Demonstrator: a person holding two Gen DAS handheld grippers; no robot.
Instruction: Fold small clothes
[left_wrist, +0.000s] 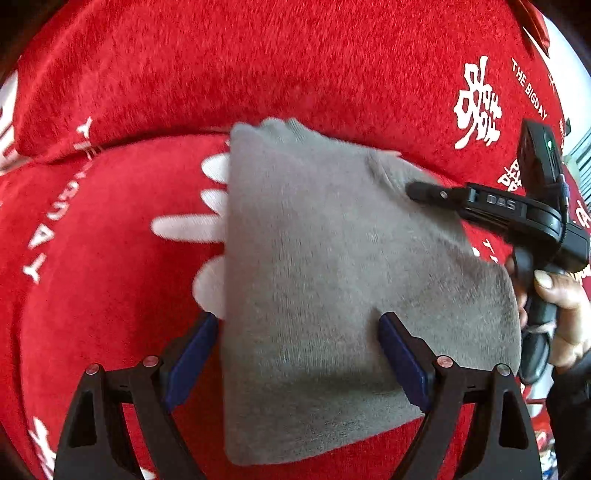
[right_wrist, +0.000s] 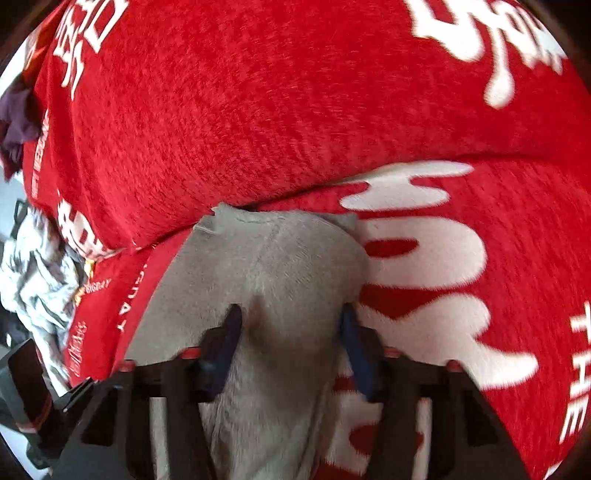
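- Left wrist view: the grey garment (left_wrist: 332, 280) lies folded on a red plush cover (left_wrist: 258, 66) with white lettering, its far end up against the fold where the cover rises into a cushion.
- The left gripper (left_wrist: 299, 325) stands wide open over the near part of the garment — its left blue pad beside the garment's left edge, its right pad above the cloth, neither pressing on it.
- The right gripper (left_wrist: 417, 190) reaches in from the right, held by a hand (left_wrist: 561, 302); its tip is at a raised crease in the garment's far right part, and from this side I cannot tell how far its jaws stand apart.
- Right wrist view: the right gripper (right_wrist: 291, 321) shows its blue pads partly open, a pinched ridge of the grey garment (right_wrist: 266, 266) between them — whether the pads press the cloth is not clear through the blur.
- At the left edge crumpled pale cloth (right_wrist: 33, 266) lies beside the red plush cover (right_wrist: 258, 110).
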